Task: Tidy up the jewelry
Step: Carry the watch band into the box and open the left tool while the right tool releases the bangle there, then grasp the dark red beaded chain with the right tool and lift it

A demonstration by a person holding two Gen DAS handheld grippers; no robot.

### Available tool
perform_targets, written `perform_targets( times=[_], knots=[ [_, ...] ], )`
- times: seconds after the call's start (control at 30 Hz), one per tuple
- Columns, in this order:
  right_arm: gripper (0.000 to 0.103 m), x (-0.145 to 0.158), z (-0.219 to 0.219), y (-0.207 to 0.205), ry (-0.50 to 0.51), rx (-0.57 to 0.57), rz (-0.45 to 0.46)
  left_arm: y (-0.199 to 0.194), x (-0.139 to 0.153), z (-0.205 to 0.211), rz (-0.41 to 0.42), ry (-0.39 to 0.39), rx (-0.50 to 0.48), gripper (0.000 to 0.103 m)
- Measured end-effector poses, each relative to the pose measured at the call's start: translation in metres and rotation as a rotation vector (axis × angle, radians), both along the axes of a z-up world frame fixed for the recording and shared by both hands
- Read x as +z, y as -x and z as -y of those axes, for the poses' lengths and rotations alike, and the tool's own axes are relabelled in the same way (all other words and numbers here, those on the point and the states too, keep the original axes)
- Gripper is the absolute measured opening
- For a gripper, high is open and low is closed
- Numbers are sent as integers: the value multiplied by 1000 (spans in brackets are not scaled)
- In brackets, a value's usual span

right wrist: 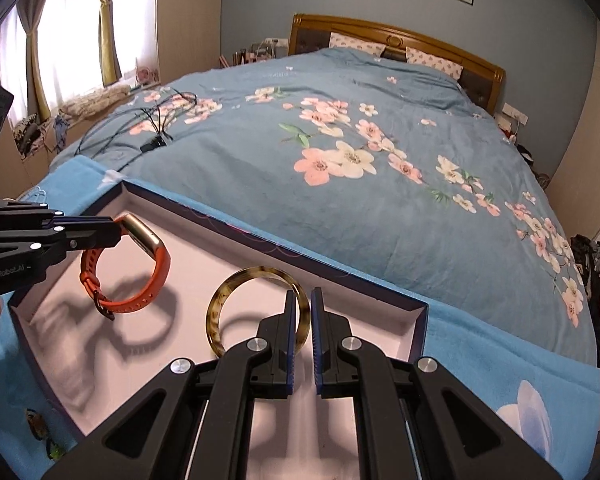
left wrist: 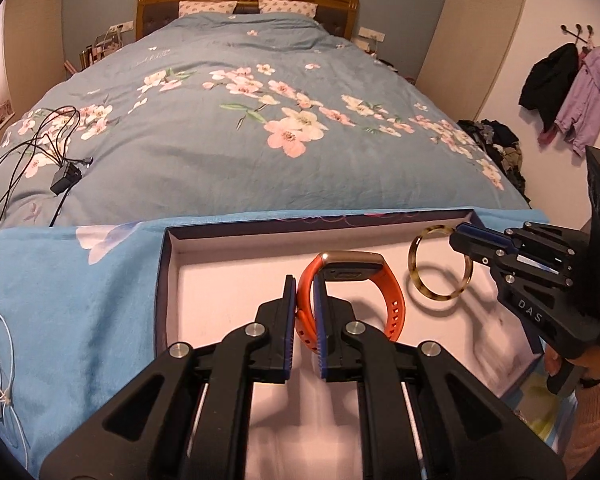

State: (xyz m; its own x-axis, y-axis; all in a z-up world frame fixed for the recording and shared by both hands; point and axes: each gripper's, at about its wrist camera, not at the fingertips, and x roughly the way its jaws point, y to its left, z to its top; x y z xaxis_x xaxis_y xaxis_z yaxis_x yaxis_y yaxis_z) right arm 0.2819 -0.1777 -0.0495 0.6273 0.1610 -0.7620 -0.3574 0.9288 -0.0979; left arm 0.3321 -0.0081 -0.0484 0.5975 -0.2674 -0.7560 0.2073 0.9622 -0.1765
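Bedside tray (left wrist: 168, 280): one watch (left wrist: 388, 300), one bangle (left wrist: 416, 280).

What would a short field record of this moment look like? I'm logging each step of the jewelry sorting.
left hand-held gripper: shut on orange silicone watch band with gold case
right hand-held gripper: shut on round tortoiseshell bangle
both items: held above shallow open box with pale lining
box location: blue cloth at foot of bed with floral blue duvet
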Motion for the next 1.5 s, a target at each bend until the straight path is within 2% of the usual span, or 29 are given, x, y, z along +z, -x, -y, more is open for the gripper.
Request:
perform_targets(
  times=[0.37, 0.47, 0.53, 0.57, 0.67, 0.73, 0.77, 0.83, 0.9, 1.0, 1.1, 1.27, 1.33, 1.5],
  knots=[
    [5, -14, 0, -22, 9, -35, -81, -31, -19, -1, -80, -11, 67, 9],
    [6, -13, 2, -24, 11, -55, -75, -33, -24, -3, -103, -3, 75, 9],
    [10, -11, 5, -24, -4, -61, -71, -37, -28, -2, -122, 7, 72, 9],
    [10, -10, 6, -22, -8, -64, -64, -37, -28, -3, -122, 12, 73, 10],
    [15, -1, 9, -11, -37, -55, -40, -30, -23, -6, -89, 21, 71, 23],
    [26, 9, 10, 4, -65, -35, -13, -21, -14, -10, -49, 25, 67, 35],
    [27, 16, 11, 15, -79, -17, 7, -12, -8, -12, -14, 18, 72, 42],
    [32, 30, 12, 39, -101, 21, 49, 8, 5, -16, 62, -4, 66, 45],
    [38, 43, 13, 66, -106, 63, 92, 30, 17, -20, 129, -11, 48, 56],
    [40, 52, 14, 107, -98, 118, 127, 61, 32, -24, 197, -32, 22, 58],
    [40, 49, 16, 136, -92, 149, 117, 98, 40, -28, 246, -52, -12, 61],
    [40, 24, 16, 174, -54, 167, 41, 145, 36, -31, 265, -66, -63, 62],
    [39, 17, 19, 181, -63, 158, 13, 161, 34, -31, 272, -88, -73, 62],
    [31, 6, 27, 197, -102, 130, -20, 193, 27, -25, 281, -81, -111, 64]
  ],
)
